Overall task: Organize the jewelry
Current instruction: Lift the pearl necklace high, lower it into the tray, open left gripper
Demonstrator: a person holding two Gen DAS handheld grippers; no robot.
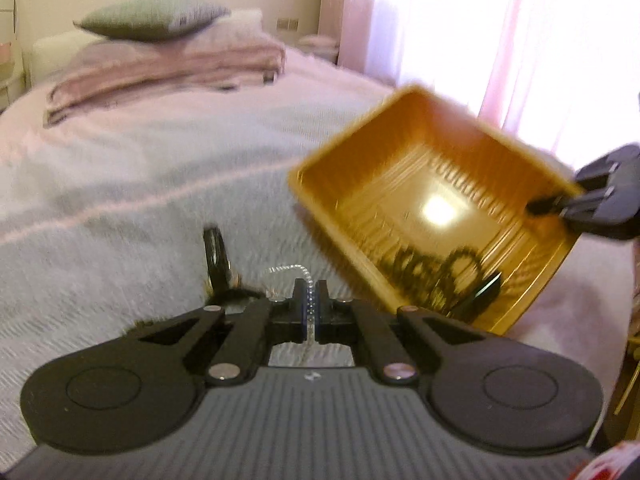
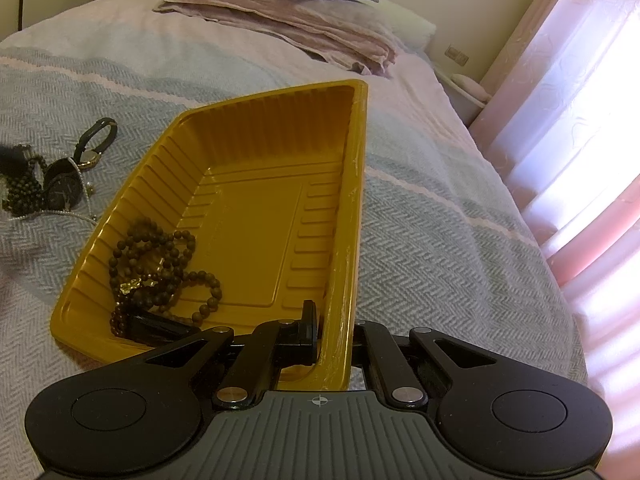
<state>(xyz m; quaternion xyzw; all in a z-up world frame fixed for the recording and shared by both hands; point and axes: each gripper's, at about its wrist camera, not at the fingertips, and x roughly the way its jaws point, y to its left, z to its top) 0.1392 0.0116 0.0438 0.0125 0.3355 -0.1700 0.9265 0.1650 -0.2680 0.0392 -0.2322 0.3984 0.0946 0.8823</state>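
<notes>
Our left gripper (image 1: 310, 306) is pinched shut on a thin sparkling chain (image 1: 309, 300), limp and light, so we hold it mid-length. Our right gripper (image 2: 334, 334) clamps the side wall of the yellow tray (image 2: 248, 216), thin, flexible plastic, held tilted above the bed (image 2: 440, 220). Bead strands (image 2: 160, 264) have gathered at its lower corner (they look loose and may roll). Watches (image 2: 94, 146) wait near the bed's left edge.

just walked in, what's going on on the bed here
A person is sorting jewelry on the bed. The right gripper is clamped on the wall of a yellow tray, which already holds dark beads. The left gripper is shut on a sparkly silver chain. Watches and more beads still lie on the blanket.
</notes>
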